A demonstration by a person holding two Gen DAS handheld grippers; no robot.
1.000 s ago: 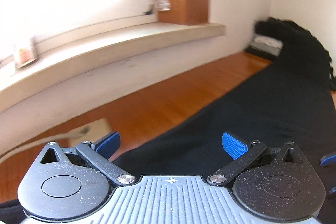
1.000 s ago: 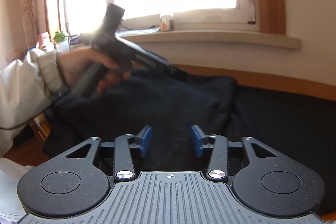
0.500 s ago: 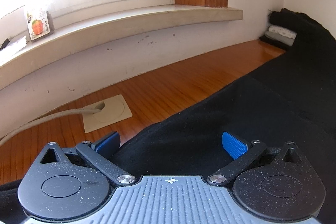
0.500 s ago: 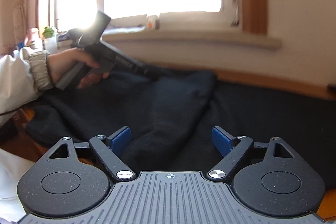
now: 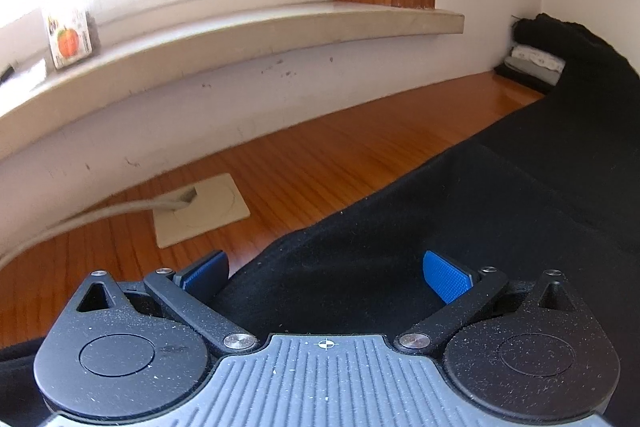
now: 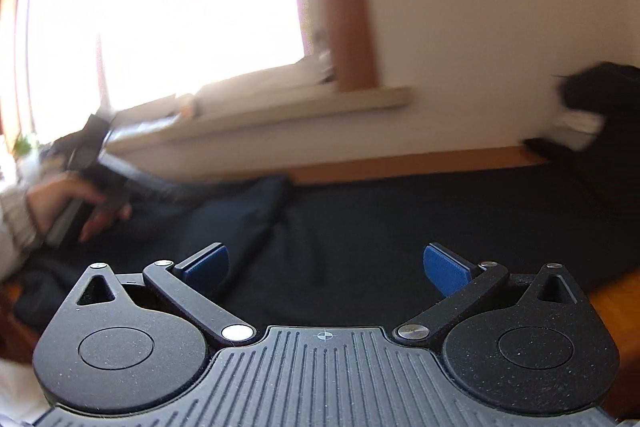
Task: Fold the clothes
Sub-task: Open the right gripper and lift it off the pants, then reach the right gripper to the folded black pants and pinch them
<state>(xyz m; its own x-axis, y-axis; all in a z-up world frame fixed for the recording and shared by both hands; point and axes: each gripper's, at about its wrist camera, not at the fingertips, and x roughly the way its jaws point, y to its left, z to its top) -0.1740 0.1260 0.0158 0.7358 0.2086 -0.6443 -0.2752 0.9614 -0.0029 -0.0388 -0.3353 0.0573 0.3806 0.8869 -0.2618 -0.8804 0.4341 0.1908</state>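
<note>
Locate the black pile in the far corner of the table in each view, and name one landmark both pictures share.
Left wrist view: the black pile sits at the upper right, against the white wall, above some folded light cloth.
Right wrist view: it is at the right edge, blurred, again in the wall corner.
Shared landmark: the window sill, ending beside the brown wooden window frame.

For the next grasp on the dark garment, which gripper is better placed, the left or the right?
Probably the left. The left gripper is open, with the edge of the dark garment between its fingers. The right gripper, whose jaws have just been opening, sits above flat cloth with no edge between its fingers.
</note>
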